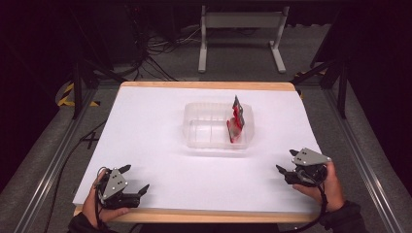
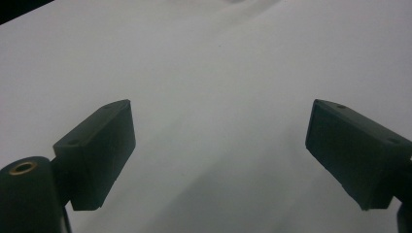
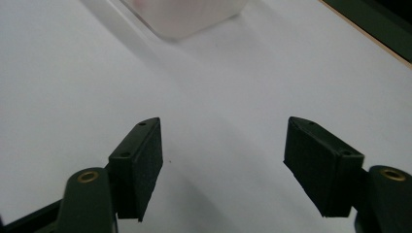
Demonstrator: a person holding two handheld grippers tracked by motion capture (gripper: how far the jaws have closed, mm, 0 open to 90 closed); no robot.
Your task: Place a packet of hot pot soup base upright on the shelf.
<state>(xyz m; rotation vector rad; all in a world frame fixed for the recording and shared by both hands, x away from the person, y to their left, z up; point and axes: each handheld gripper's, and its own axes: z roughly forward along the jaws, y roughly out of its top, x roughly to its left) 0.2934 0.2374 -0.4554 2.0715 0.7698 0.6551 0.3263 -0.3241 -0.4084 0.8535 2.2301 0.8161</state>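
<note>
Here, a person's two hands rest at the near edge of a white-topped desk (image 1: pixel 160 145), each holding a set of tongs. The left tongs (image 1: pixel 135 178) sit at the near left corner, jaws spread wide with nothing between them; in the left gripper view the same tongs (image 2: pixel 221 150) frame only bare white surface. The right tongs (image 1: pixel 287 161) sit at the near right, pointing left and slightly away toward the middle of the desk, jaws likewise apart and empty. In the right gripper view those tongs (image 3: pixel 222 162) stand open over the white top, and a corner of a clear tub (image 3: pixel 187 17) shows blurred at the far edge of the picture, well apart from the jaws.

The tub (image 1: pixel 204 136) stands in the middle of the desk, a little toward the far side, between the two hands and away from both. It is a shallow, see-through plastic tray with rounded corners. At its right end a red and grey packet (image 1: pixel 236 121) stands tilted, its lower end inside the tub and its top rising above the far right rim. What the packet holds cannot be told.

A light wooden border runs along the far and near edges of the desk. Beyond it, on grey floor, stand a pale metal frame (image 1: pixel 240 29) and a tangle of dark cables (image 1: pixel 155 48).
</note>
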